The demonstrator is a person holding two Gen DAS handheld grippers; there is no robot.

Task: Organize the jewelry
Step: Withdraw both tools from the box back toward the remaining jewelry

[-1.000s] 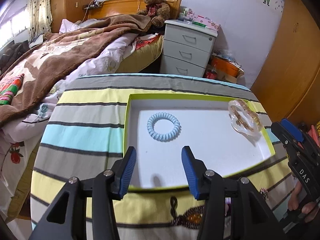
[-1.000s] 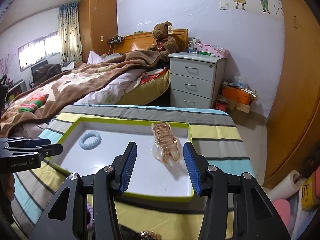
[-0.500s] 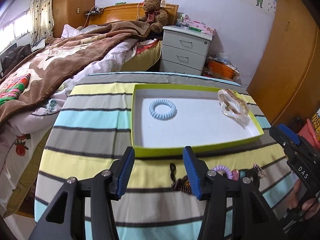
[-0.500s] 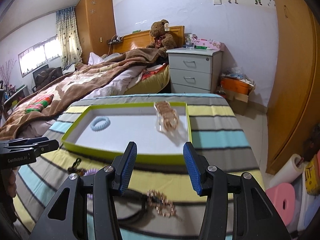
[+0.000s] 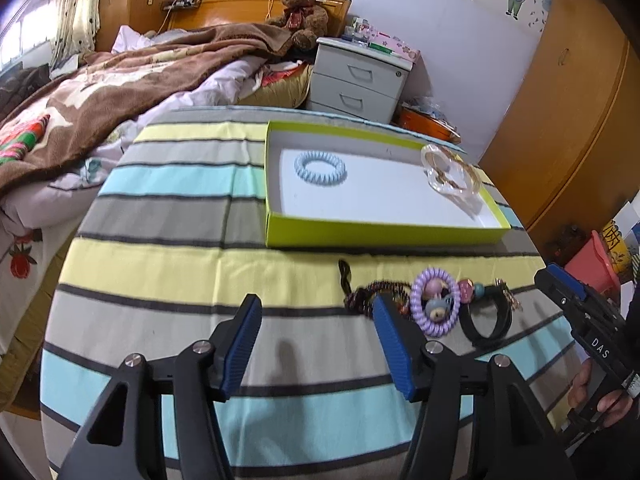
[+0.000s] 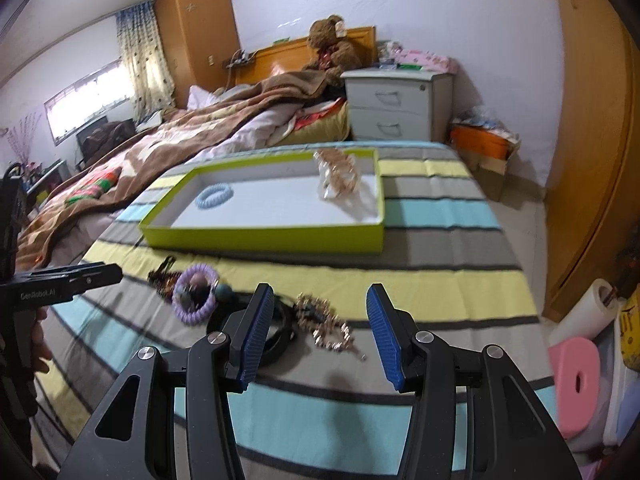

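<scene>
place: home bedroom | evidence: unmade bed [image 5: 132, 76], teddy bear [image 5: 302, 10], nightstand [image 5: 360, 80], wardrobe [image 6: 196, 28]

My left gripper [image 5: 316, 344] is black with ribbed blue pads, my right gripper [image 6: 316, 328] the same; the tablecloth [image 5: 192, 264] under them runs in grey, yellow and pale blue stripes edged with thin dark lines; the tray [image 5: 376, 232] is lime green outside, white inside; in it lies a light blue coil hair tie [image 5: 320, 164]; on the cloth a lilac coil hair tie [image 5: 435, 305], a black band [image 5: 486, 322] and a gold-coloured chain [image 6: 326, 322].
</scene>
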